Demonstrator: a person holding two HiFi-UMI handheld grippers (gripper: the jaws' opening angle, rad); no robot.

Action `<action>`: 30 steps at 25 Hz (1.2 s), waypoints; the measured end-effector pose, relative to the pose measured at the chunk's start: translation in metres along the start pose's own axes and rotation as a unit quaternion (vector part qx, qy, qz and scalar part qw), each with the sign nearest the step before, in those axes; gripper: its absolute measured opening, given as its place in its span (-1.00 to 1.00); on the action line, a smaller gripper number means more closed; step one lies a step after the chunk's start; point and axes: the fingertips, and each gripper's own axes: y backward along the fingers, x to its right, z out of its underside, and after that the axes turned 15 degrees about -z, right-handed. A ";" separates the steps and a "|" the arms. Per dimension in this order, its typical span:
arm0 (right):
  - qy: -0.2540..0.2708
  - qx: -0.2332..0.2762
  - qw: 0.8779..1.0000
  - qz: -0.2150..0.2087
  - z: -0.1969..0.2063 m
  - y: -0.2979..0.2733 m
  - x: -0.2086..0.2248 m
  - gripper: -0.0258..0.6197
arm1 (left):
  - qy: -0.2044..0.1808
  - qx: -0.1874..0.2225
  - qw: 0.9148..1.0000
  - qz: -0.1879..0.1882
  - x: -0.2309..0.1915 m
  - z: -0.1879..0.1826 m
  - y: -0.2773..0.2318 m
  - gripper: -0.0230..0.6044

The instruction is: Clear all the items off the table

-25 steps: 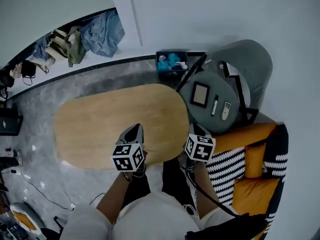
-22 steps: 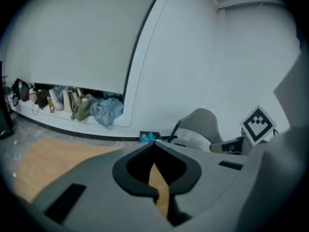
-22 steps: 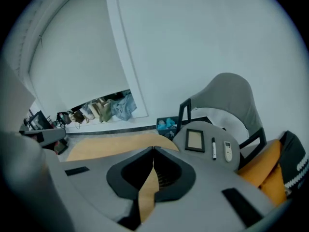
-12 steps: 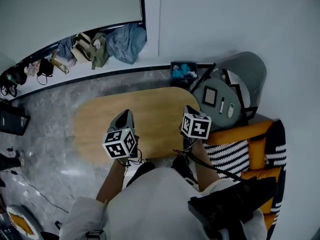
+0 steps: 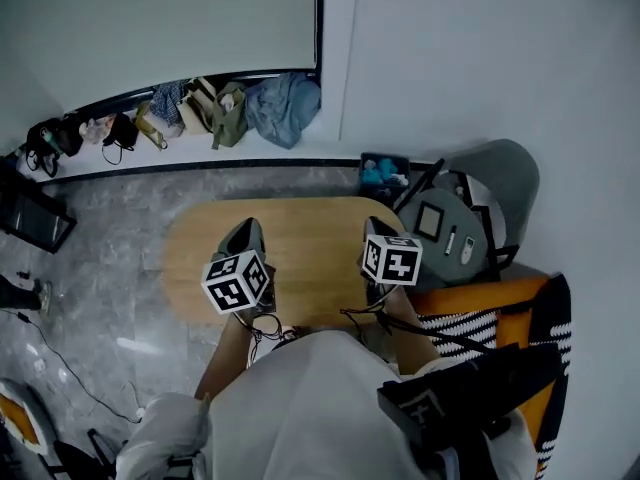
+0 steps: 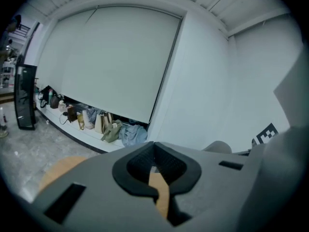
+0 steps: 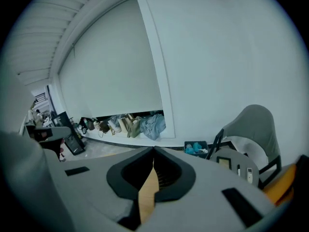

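Judging by the bare top, the clearing looks finished or all but finished, and both tools seem to be at rest between steps. At the left, the left gripper (image 5: 243, 231) hangs above the near edge of the wooden table (image 5: 300, 230); in its own view the jaws (image 6: 154, 151) are clenched tip to tip with nothing between them, only a sliver of wood showing through the gap behind the tips. No item shows on the table anywhere in the head view. Over its right near edge the right gripper (image 5: 378, 226) is likewise clenched on nothing (image 7: 153, 166). Further right, apart from the table, a round grey side table (image 5: 425, 250) carries a dark square frame (image 5: 430, 221), a pen (image 5: 450, 240) and a remote (image 5: 467, 249), with a bin (image 5: 383, 173) of blue things behind it. If those count as table items, the next move calls for swinging a gripper rightward, opening it and closing on one of them; if not, nothing is left to lift. Against the view a second ago, the head camera sits higher: the table looks smaller and lower, more of the wall and the row of bags (image 5: 215, 108) at its foot comes into view, and both grippers have risen from the table's edge, while the side table's things lie as they were.
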 end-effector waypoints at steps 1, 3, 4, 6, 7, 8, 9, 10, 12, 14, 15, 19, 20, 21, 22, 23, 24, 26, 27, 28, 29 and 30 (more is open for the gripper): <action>0.010 -0.001 1.000 -0.006 -0.003 0.004 -0.001 -0.84 | 0.006 0.003 1.000 -0.005 0.003 0.000 0.006 -0.90; 0.026 0.000 1.000 -0.014 -0.007 0.013 -0.001 -0.84 | 0.002 0.010 1.000 -0.009 0.011 0.002 0.017 -0.90; 0.030 0.000 0.999 -0.018 -0.006 0.015 -0.002 -0.84 | 0.000 0.011 1.000 -0.012 0.013 0.004 0.021 -0.90; 0.032 -0.004 0.999 -0.024 -0.004 0.018 -0.002 -0.84 | 0.009 0.010 1.000 -0.020 0.014 0.006 0.027 -0.90; 0.033 -0.005 0.999 -0.027 -0.004 0.020 -0.003 -0.84 | 0.012 0.009 1.000 -0.020 0.016 0.007 0.031 -0.90; 0.034 -0.004 0.999 -0.029 -0.003 0.022 -0.004 -0.84 | 0.009 0.009 1.000 -0.020 0.018 0.008 0.034 -0.90; 0.037 -0.003 0.999 -0.031 -0.003 0.024 -0.005 -0.84 | 0.001 0.011 1.000 -0.020 0.020 0.009 0.037 -0.90; 0.040 -0.002 0.999 -0.033 -0.002 0.025 -0.006 -0.84 | -0.005 0.013 1.000 -0.021 0.021 0.009 0.040 -0.90; 0.047 -0.004 0.998 -0.033 -0.001 0.025 -0.008 -0.84 | -0.007 0.016 1.000 -0.022 0.020 0.008 0.042 -0.90; 0.053 -0.005 0.998 -0.031 -0.002 0.025 -0.011 -0.84 | -0.008 0.017 1.000 -0.021 0.018 0.007 0.043 -0.90; 0.055 -0.004 0.998 -0.029 -0.003 0.025 -0.012 -0.85 | -0.010 0.017 1.000 -0.021 0.017 0.007 0.043 -0.90; 0.056 0.003 0.998 -0.025 -0.008 0.024 -0.014 -0.85 | -0.014 0.016 1.000 -0.022 0.012 0.005 0.041 -0.90; 0.055 0.004 0.998 -0.024 -0.009 0.023 -0.014 -0.85 | -0.016 0.016 1.000 -0.022 0.012 0.004 0.039 -0.90; 0.055 0.004 0.998 -0.023 -0.010 0.022 -0.015 -0.85 | -0.017 0.015 1.000 -0.021 0.011 0.003 0.037 -0.90; 0.054 0.004 0.998 -0.023 -0.010 0.021 -0.015 -0.85 | -0.018 0.014 1.000 -0.020 0.010 0.003 0.036 -0.90; 0.054 0.004 0.998 -0.023 -0.010 0.020 -0.016 -0.85 | -0.018 0.013 1.000 -0.020 0.009 0.002 0.034 -0.90; 0.053 0.004 0.998 -0.022 -0.009 0.019 -0.017 -0.85 | -0.017 0.013 1.000 -0.019 0.008 0.002 0.033 -0.90; 0.053 0.003 0.998 -0.020 -0.009 0.019 -0.018 -0.85 | -0.016 0.011 1.000 -0.019 0.007 0.002 0.032 -0.90; 0.055 0.003 0.998 -0.019 -0.009 0.018 -0.018 -0.85 | -0.016 0.011 1.000 -0.018 0.006 0.001 0.031 -0.90; 0.056 0.003 0.998 -0.018 -0.010 0.018 -0.017 -0.85 | -0.015 0.011 1.000 -0.018 0.007 0.001 0.029 -0.90; 0.058 0.003 0.998 -0.017 -0.011 0.017 -0.017 -0.84 | -0.015 0.010 1.000 -0.018 0.007 0.000 0.028 -0.90; 0.059 0.003 0.998 -0.015 -0.011 0.017 -0.016 -0.85 | -0.015 0.010 1.000 -0.017 0.007 0.001 0.027 -0.90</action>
